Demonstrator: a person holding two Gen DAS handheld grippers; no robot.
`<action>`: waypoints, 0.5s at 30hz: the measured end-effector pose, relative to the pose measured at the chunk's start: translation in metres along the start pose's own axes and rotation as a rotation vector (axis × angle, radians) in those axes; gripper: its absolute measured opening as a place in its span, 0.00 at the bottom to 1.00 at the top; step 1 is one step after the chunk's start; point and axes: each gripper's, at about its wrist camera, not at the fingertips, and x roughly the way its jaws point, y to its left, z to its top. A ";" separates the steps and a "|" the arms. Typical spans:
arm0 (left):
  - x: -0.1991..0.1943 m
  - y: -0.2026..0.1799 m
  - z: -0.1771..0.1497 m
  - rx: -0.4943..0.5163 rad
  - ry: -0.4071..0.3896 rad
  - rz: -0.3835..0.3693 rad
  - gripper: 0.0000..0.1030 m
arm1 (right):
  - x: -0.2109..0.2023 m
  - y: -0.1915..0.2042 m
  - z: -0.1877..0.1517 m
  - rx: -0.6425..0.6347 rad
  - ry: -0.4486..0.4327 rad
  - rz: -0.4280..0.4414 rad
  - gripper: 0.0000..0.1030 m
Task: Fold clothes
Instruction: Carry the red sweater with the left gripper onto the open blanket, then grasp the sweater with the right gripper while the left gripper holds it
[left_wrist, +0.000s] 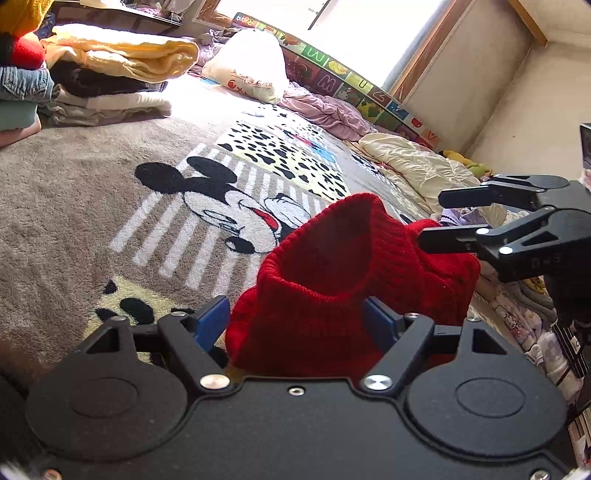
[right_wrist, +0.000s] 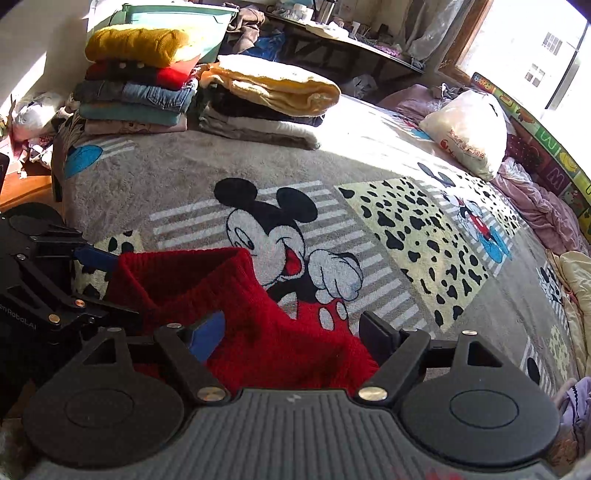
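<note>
Red knit garment: ribbed, bunched, tube-like opening facing up; raised above the cartoon-mouse blanket, just in front of the printed mouse face; held between both tools.

Left gripper: blue-padded fingers set either side of the knit's lower fold; fabric filling the gap, apparently clamped on it, though actual pad contact is partly hidden by the wool.

Right gripper: fingers set wide, red knit lying between them and touching the blue pad on one side; firm pinch or loose rest, cannot tell. Seen from the left wrist view as black tongs at the far edge of the knit, lower one against the wool.

Landmark: printed mouse face on the blanket, centre of the bed.

Finished stacks: beyond the mouse face, toward the far corner; yellow knit on top, red, denim and teal below; second pile beside it, topped by a pale yellow fleece.

Unfolded heap: cream and lilac cloth, to the window side of the mouse face.

Progress (judged): several items done and stacked; red knit still shapeless, no fold yet visible.

Remaining (judged): spreading flat on the blanket, folding, adding to a stack; then the heap.
</note>
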 end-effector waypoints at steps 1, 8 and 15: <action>0.002 0.000 -0.001 0.004 0.007 -0.007 0.76 | 0.008 -0.006 -0.002 0.021 0.035 0.037 0.70; 0.007 -0.023 -0.010 0.121 0.061 -0.150 0.39 | -0.018 0.000 -0.071 0.061 0.064 0.120 0.31; 0.009 -0.069 -0.030 0.381 0.133 -0.283 0.29 | -0.066 0.006 -0.157 0.068 0.162 -0.011 0.24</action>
